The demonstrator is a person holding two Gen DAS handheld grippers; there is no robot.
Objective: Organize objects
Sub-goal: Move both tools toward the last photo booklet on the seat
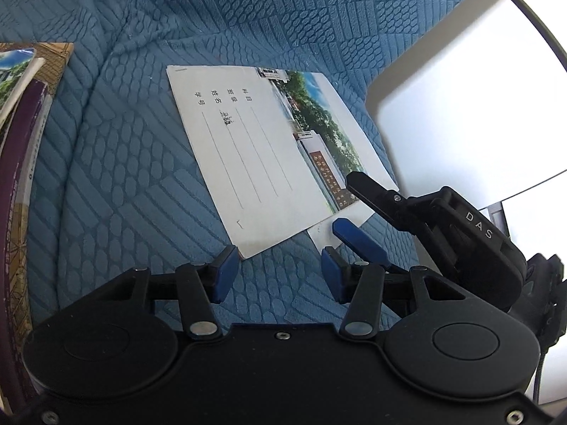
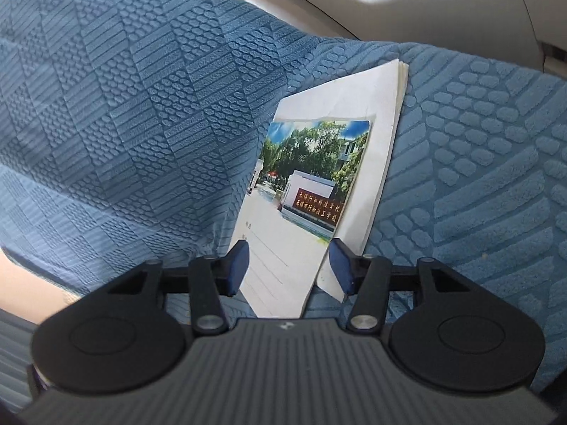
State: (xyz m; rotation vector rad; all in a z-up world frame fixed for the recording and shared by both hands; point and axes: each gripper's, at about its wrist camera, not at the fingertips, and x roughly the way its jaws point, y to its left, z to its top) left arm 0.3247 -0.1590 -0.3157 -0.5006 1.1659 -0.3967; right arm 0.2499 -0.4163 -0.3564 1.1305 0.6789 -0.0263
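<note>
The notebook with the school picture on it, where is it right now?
The notebook lies on the blue bedspread, mid-frame in the left wrist view, right of the book stack. Its near corner sits between the right gripper fingers.

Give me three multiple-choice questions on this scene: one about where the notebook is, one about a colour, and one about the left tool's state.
1. Where does the notebook lie?
A. on a white table
B. on the blue textured cover
C. on a stack of books

2. What colour are the pads of the left tool?
A. red
B. green
C. blue

3. How do the left tool's jaws stand?
A. apart, nothing clamped
B. shut tight together
C. clamped on a purple book

Answers:
1 B, blue fabric surrounds the notebook.
2 C, both pads show blue.
3 A, the fabric shows through the gap between them.
</note>
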